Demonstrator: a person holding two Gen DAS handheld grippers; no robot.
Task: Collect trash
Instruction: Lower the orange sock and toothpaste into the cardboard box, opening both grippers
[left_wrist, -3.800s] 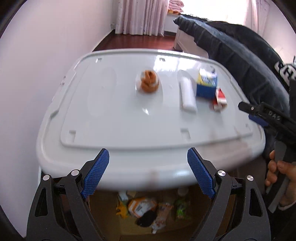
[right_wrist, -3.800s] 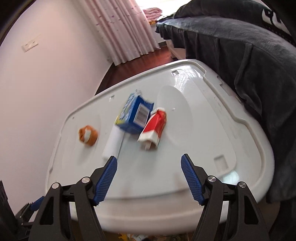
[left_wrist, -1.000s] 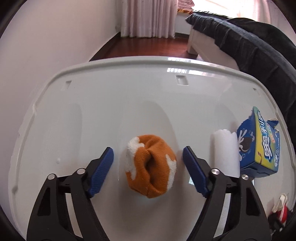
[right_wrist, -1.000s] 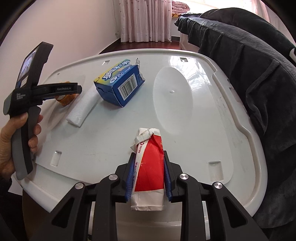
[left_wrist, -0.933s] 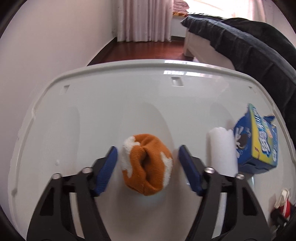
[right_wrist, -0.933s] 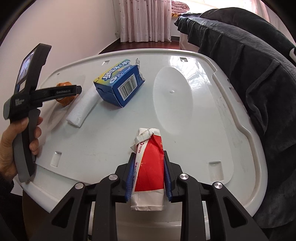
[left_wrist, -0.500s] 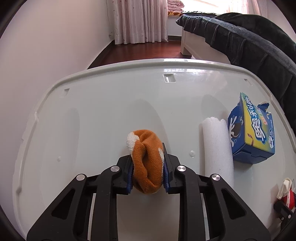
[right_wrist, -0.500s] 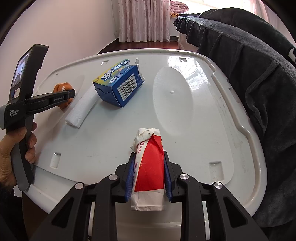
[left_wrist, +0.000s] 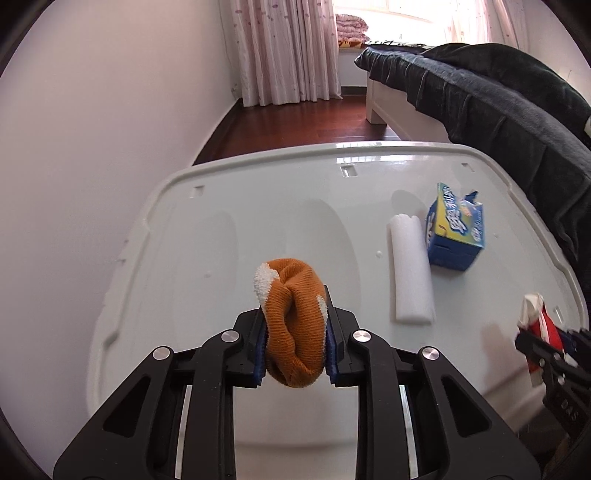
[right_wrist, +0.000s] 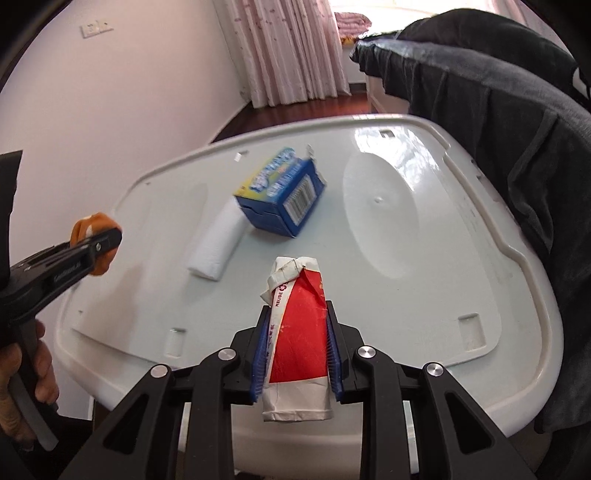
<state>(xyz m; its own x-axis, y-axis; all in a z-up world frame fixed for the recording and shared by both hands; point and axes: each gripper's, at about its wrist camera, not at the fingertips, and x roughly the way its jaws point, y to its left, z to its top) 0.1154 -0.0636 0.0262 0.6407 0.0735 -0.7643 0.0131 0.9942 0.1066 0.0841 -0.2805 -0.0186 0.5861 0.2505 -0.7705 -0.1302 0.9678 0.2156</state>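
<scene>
Left gripper (left_wrist: 295, 347) I've got clamped on the orange knit ball (left_wrist: 293, 325), lifted above the white plastic lid (left_wrist: 229, 240). Right gripper (right_wrist: 295, 354) is closed tight around the red-and-white carton (right_wrist: 299, 332), also off the lid. Blue box (right_wrist: 284, 195) and white foam roll (right_wrist: 218, 243) lie touching, on the lid.

Daylight pours through a blown-out window (left_wrist: 413, 22) behind pink curtains (left_wrist: 288, 51), casting white glare across the glossy table (right_wrist: 399, 155). Fisheye distortion bends the walls and darkens each frame's corners. Motion blur softens the blue box (right_wrist: 280, 197) in the right wrist view; soft shadows fall toward the camera.
</scene>
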